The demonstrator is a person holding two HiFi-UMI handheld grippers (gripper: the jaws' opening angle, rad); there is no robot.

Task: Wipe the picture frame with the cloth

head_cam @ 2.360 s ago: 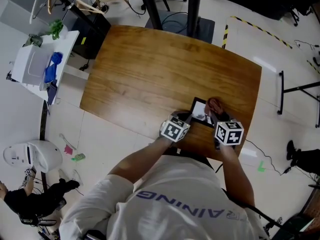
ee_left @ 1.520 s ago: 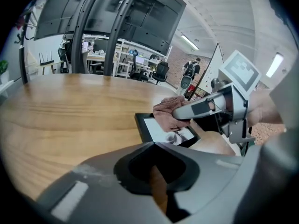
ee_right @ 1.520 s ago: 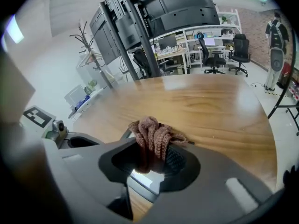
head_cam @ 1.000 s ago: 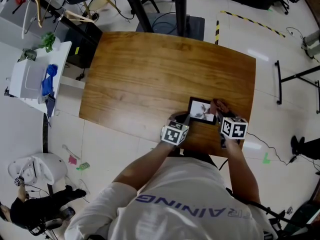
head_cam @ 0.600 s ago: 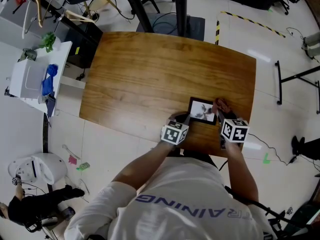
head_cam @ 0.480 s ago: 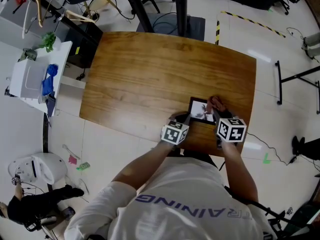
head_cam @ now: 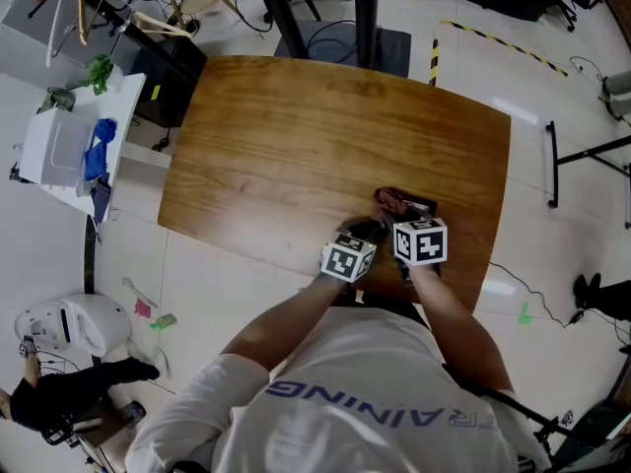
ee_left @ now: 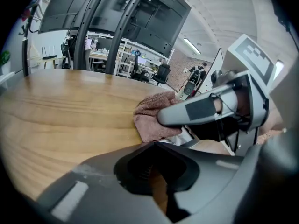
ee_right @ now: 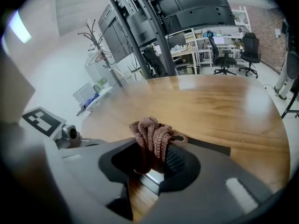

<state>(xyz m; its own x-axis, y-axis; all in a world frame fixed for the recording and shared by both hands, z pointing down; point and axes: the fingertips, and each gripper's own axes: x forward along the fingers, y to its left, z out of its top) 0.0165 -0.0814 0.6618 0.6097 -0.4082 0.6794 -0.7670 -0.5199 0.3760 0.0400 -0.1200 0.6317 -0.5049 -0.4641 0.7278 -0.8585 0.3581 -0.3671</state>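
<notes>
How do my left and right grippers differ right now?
The right gripper is shut on the bunched reddish cloth. The left gripper has its jaws together with no cloth between them. The right gripper is over the picture frame, while the left gripper sits just to its left. Both are low over the table, side by side.

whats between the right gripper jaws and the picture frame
The brown cloth. The right gripper view shows it bunched in the right gripper, whose jaws are clamped on it, with the picture frame right under it.
</notes>
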